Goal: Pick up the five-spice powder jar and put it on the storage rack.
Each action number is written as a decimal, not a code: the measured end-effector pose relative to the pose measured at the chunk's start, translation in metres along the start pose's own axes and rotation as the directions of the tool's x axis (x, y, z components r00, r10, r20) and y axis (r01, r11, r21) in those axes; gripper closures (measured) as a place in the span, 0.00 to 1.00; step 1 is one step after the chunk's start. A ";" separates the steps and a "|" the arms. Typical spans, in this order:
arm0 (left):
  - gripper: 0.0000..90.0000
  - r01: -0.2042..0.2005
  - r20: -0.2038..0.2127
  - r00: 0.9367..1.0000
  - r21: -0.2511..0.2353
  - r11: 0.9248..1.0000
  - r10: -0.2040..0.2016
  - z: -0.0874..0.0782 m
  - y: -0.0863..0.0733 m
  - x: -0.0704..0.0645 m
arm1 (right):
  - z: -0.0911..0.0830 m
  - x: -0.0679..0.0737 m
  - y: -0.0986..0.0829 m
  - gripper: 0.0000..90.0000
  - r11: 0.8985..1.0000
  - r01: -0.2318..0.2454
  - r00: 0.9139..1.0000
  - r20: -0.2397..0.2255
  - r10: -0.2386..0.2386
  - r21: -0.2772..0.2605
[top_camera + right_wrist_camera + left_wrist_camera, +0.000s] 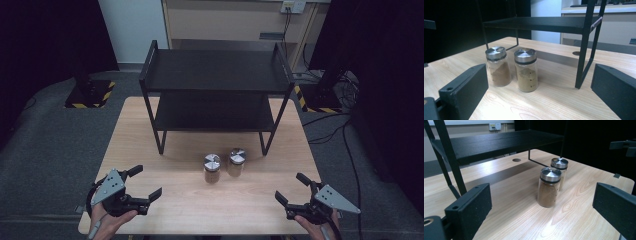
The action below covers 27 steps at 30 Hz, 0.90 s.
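1. Nearest the high camera: left claw (pixel 145 184) and right claw (pixel 291 189), both spread wide, holding nothing, hovering over the near edge of the bench (pixel 150 145), well apart from each other.
2. Between them and farther in, two spice jars standing upright just beside each other: left jar (pixel 212 168) and right jar (pixel 236 162), steel caps on, brown powder inside.
3. Seen from the left gripper view: darker powder in the nearer jar (pixel 548 187), the other jar (pixel 559 172) partly hidden behind it; touching or not, cannot tell.
4. Seen from the right gripper view: both jars side by side with a narrow gap, paler powder in the nearer one (pixel 526 70), darker in the farther (pixel 498 66); fill levels plain here, not from above.
5. Behind the jars, a black two-tier shelf rack (pixel 215 70), both shelves bare; front legs just behind the jars.
6. Beyond the bench: grey floor, cables at the right, a hazard-striped stand base (pixel 90 94) at the left.
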<state>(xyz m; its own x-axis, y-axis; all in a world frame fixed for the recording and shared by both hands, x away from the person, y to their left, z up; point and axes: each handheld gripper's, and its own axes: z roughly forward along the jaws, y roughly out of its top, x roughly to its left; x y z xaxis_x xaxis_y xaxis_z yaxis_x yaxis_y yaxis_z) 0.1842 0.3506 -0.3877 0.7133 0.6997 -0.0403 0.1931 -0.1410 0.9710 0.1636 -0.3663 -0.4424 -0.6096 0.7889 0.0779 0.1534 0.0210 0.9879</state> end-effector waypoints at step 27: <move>0.00 -0.045 0.047 0.998 0.091 0.995 0.041 0.005 0.064 0.021 | -0.002 -0.001 -0.002 0.01 1.000 -0.012 1.000 0.000 0.012 -0.015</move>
<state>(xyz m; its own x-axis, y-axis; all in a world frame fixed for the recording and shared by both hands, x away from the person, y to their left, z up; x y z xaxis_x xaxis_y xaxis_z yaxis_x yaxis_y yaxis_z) 0.2155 0.3526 -0.3275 0.7518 0.6593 -0.0115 0.2211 -0.2356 0.9464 0.1628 -0.3684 -0.4437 -0.6081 0.7888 0.0895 0.1491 0.0028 0.9888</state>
